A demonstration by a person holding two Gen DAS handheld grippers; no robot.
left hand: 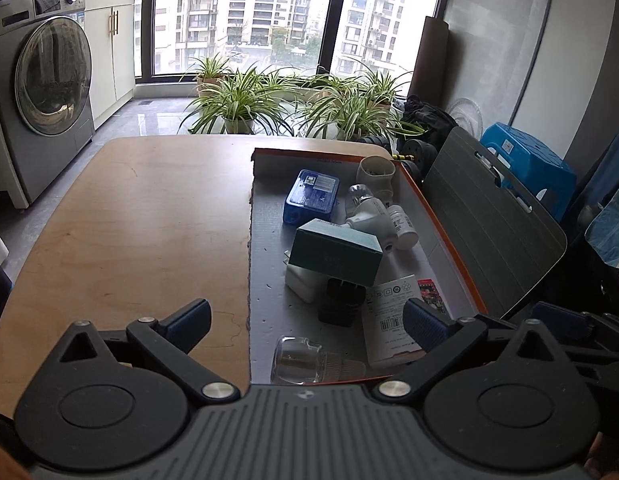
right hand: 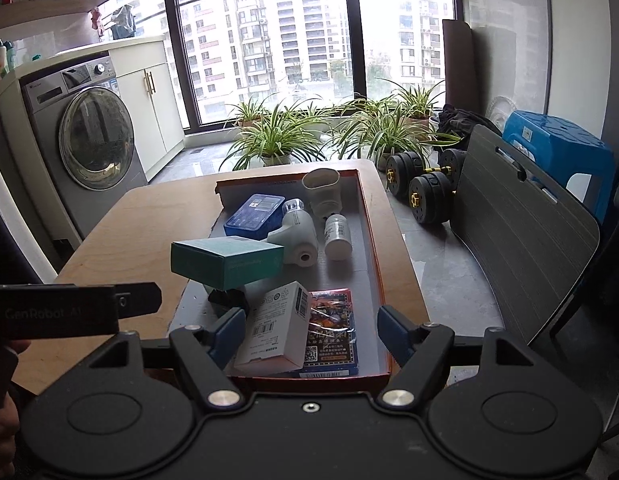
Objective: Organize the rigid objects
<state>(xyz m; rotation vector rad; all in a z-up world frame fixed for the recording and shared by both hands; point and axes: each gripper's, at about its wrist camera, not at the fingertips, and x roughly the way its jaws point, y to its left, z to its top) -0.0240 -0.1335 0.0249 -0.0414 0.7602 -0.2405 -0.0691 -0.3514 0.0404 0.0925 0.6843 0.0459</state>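
Observation:
A shallow cardboard tray with an orange rim (left hand: 309,162) (right hand: 373,248) lies on the right half of a wooden table (left hand: 129,220) (right hand: 121,232). In it are a blue case (left hand: 311,196) (right hand: 253,212), a teal box (left hand: 335,252) (right hand: 225,262), a white cup (left hand: 375,174) (right hand: 321,190), a white pipe fitting (left hand: 365,216) (right hand: 297,236), a white bottle (left hand: 403,224) (right hand: 337,236), a white labelled box (left hand: 385,316) (right hand: 277,328), a red card pack (right hand: 329,332) and a glass jar (left hand: 301,360). My left gripper (left hand: 307,320) hangs wide open over the tray's near end, holding nothing. My right gripper (right hand: 311,328) is open, the white labelled box seen between its fingers without being pressed.
A washing machine (left hand: 45,80) and cabinets stand left of the table. Potted plants (left hand: 237,100) line the window. A grey slatted board (left hand: 489,220) leans at the table's right, with dumbbells (right hand: 425,196) and a blue stool (right hand: 557,148) behind it. The left gripper's body (right hand: 53,316) shows in the right wrist view.

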